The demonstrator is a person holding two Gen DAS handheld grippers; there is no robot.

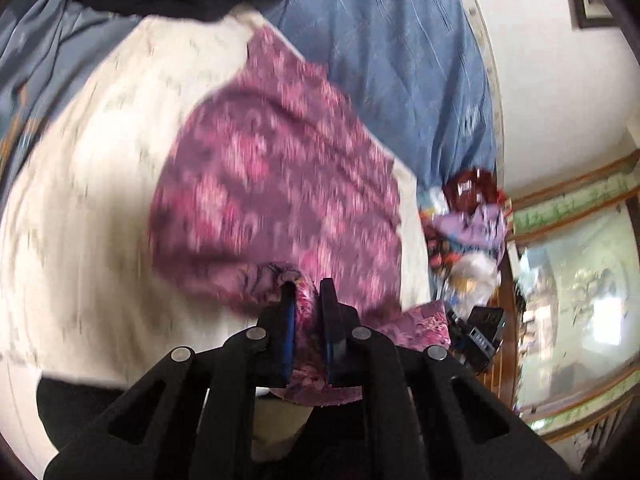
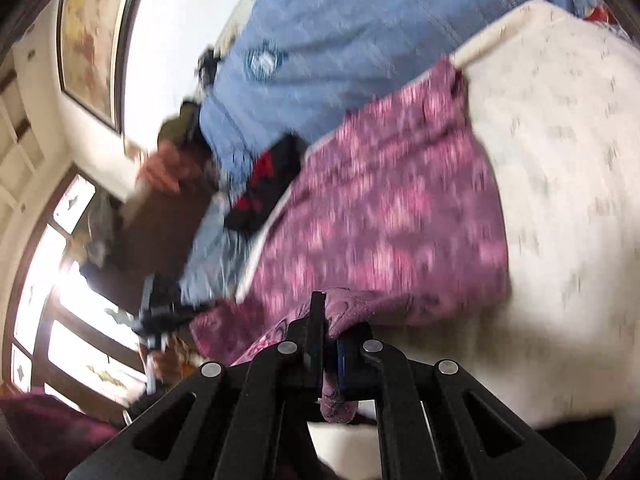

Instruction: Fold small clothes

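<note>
Left gripper (image 1: 307, 296): jaws narrow, clamped on a bunched edge of the purple patterned garment (image 1: 276, 184). Right gripper (image 2: 326, 320): jaws pinching another edge of the same garment (image 2: 384, 216). Garment lies spread over a cream cloth (image 1: 88, 200), bare cream on one side. Blue bedspread (image 1: 400, 64) beyond; black-and-red item (image 2: 264, 188) just beside the garment's far edge. Both views blurred.
</note>
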